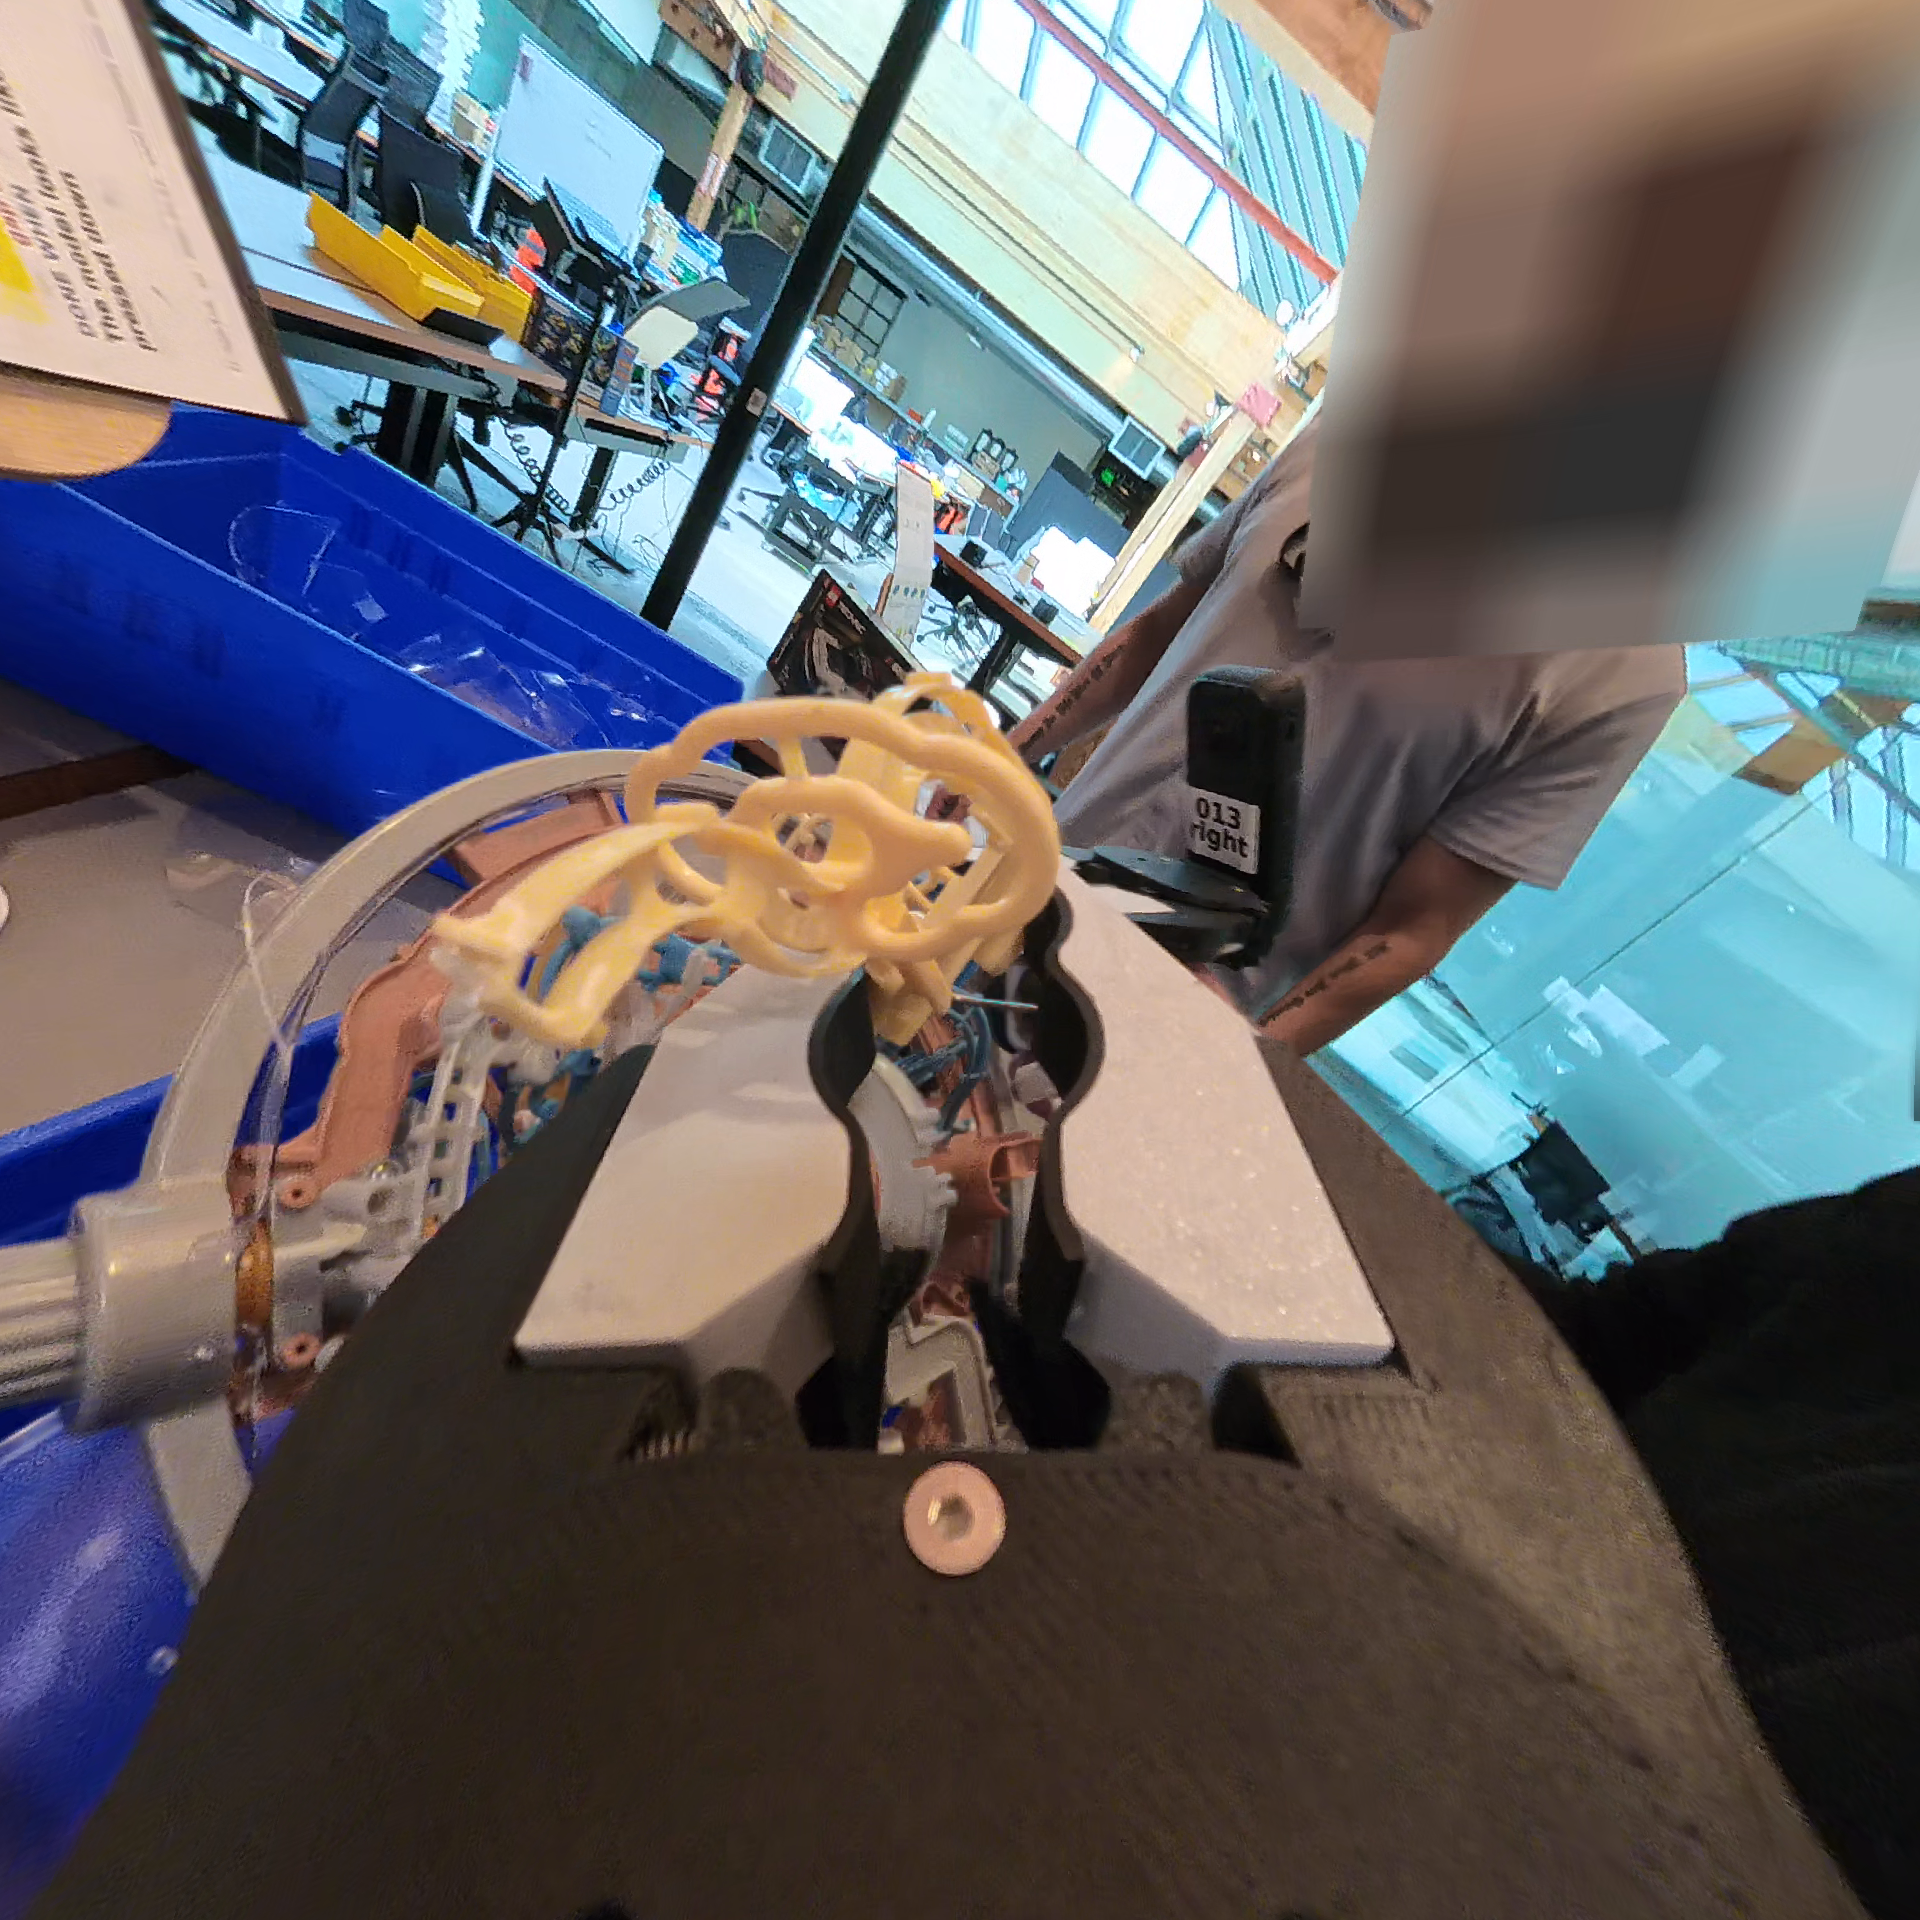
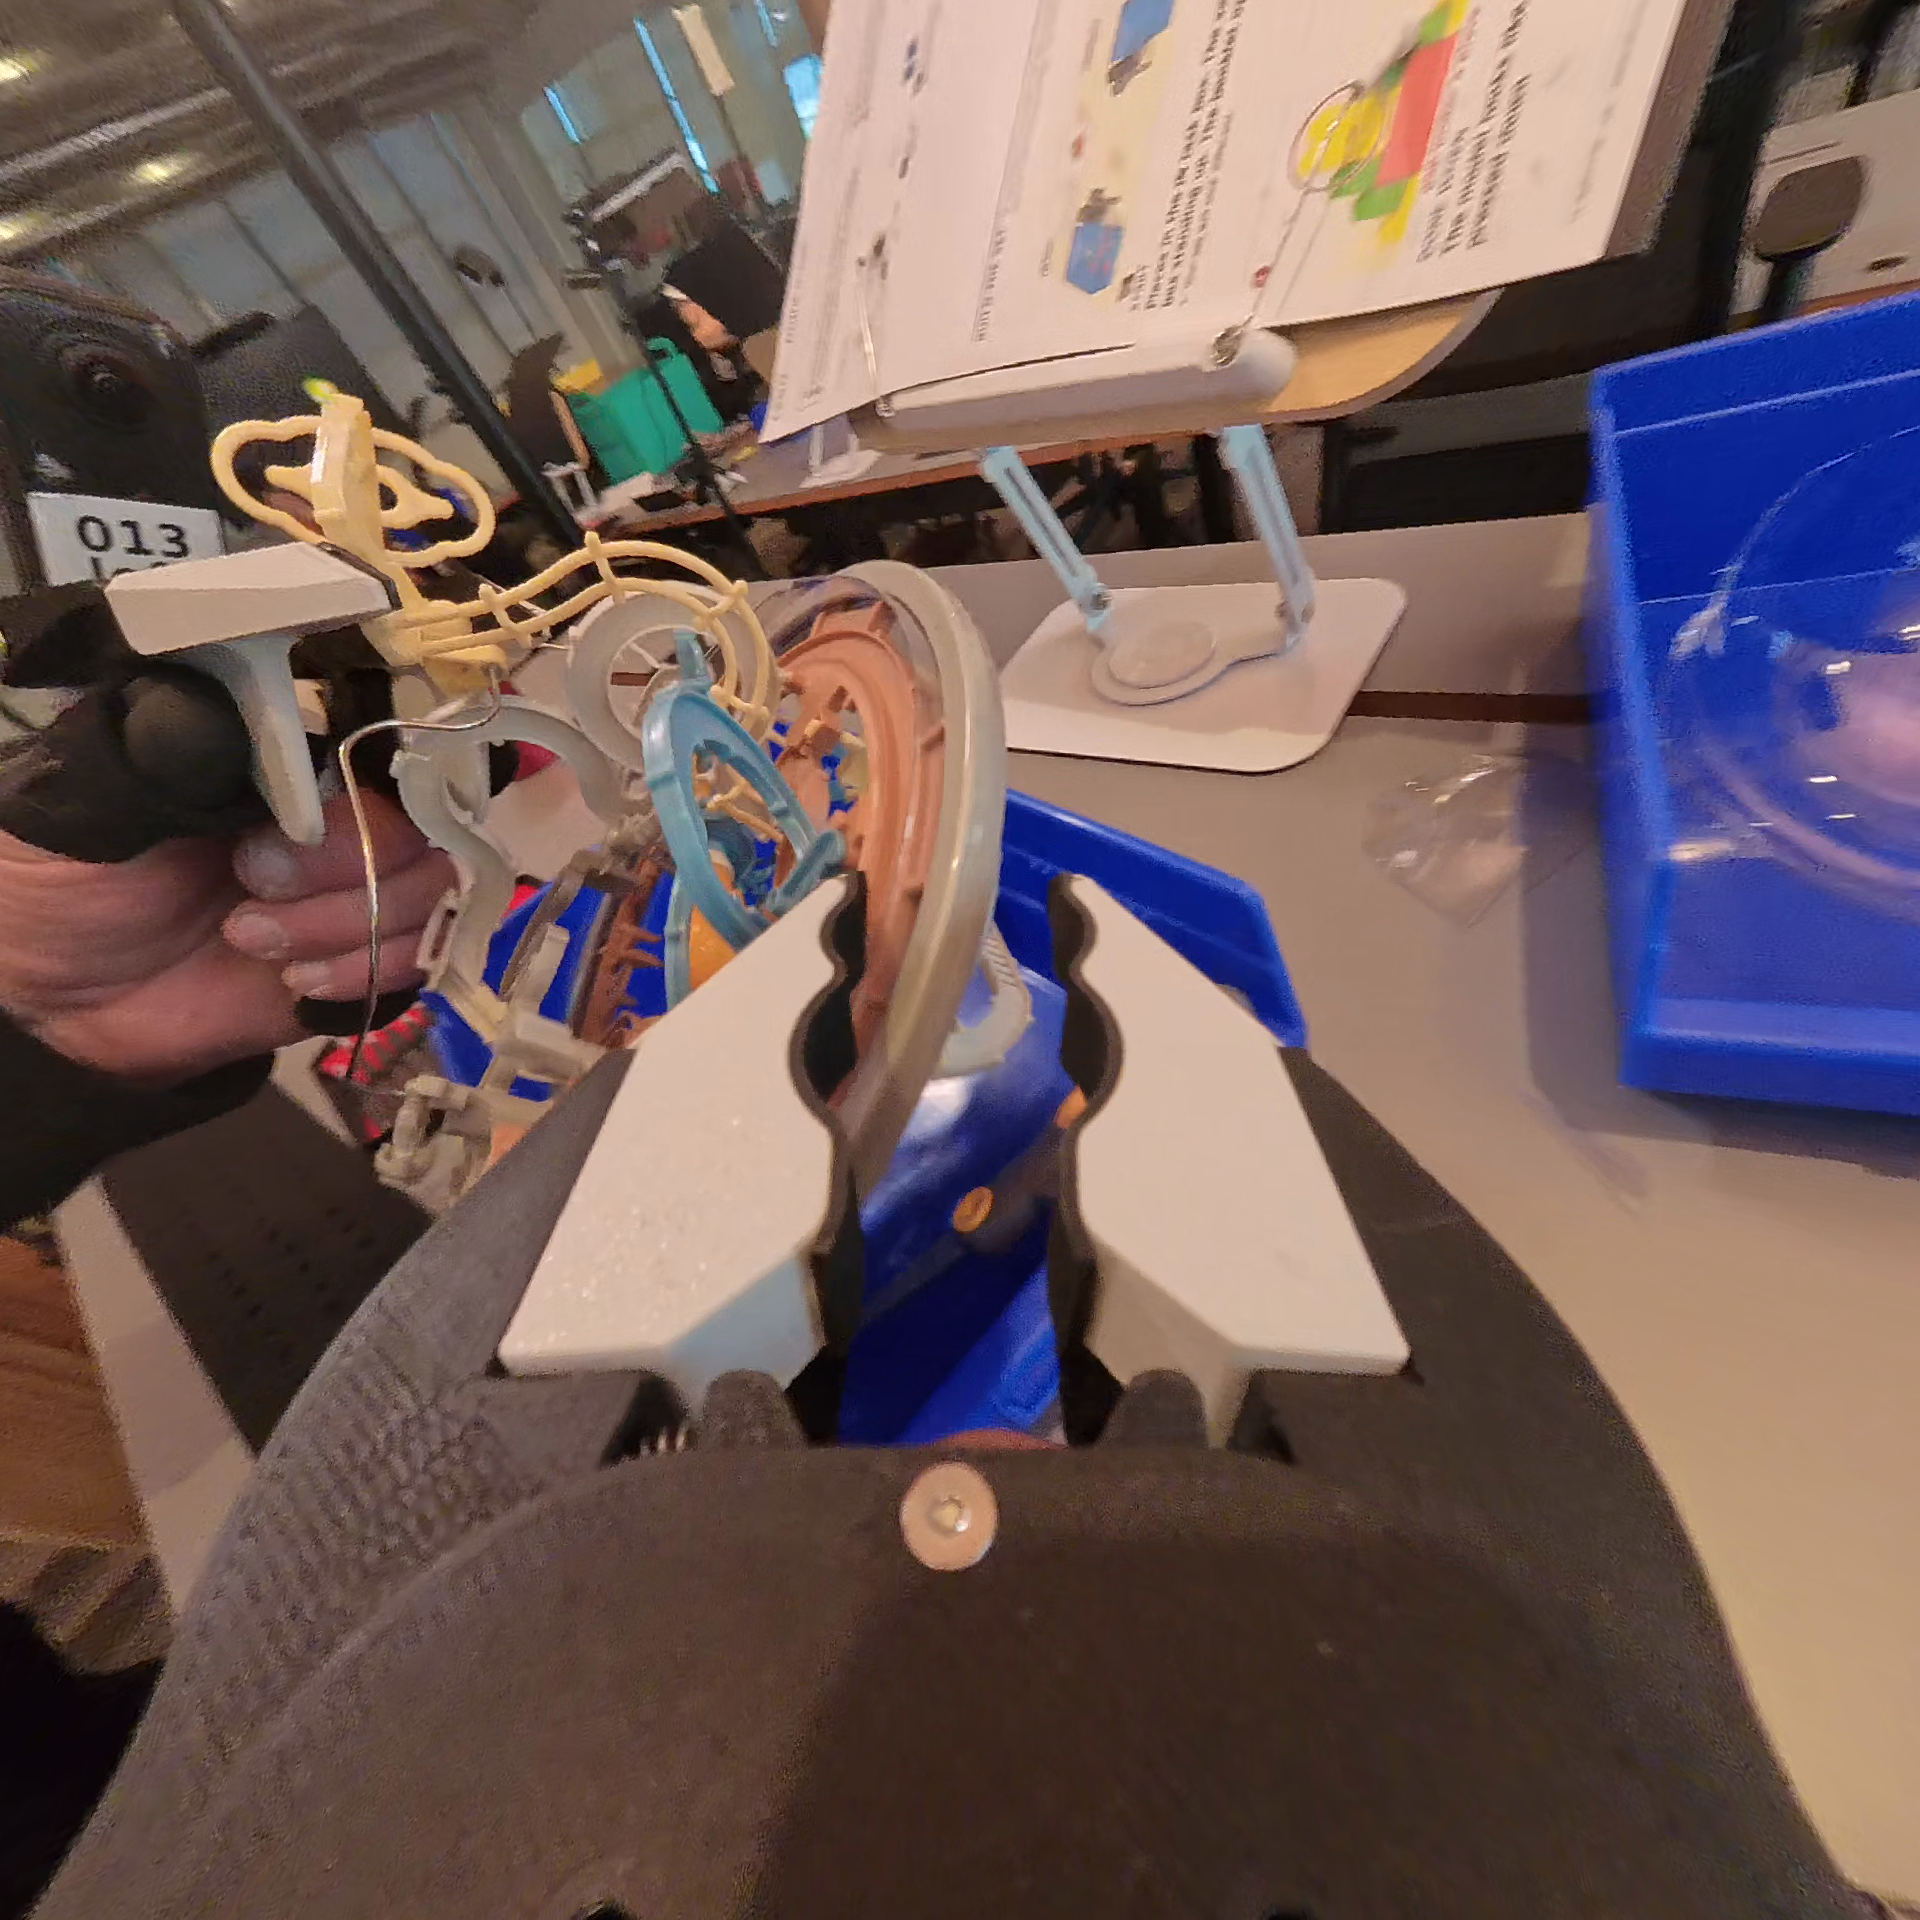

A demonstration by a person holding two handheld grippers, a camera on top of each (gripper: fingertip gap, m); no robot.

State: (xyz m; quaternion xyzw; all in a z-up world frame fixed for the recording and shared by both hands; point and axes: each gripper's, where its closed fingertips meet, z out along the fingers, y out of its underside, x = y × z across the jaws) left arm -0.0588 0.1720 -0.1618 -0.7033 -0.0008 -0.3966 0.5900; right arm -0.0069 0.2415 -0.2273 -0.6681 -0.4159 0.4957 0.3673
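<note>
One maze model (image 2: 727,790) held by two grippers.

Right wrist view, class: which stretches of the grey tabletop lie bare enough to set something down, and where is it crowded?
Bare tabletop lies right of the right gripper, below the large blue bin. A narrower strip runs between the white document stand base and the smaller blue bin, though clear plastic wrap sits there. Left is crowded: the maze toy and left gripper.

Bright daylight from high windows; fisheye edge warp; background blurred, some glare.
</note>
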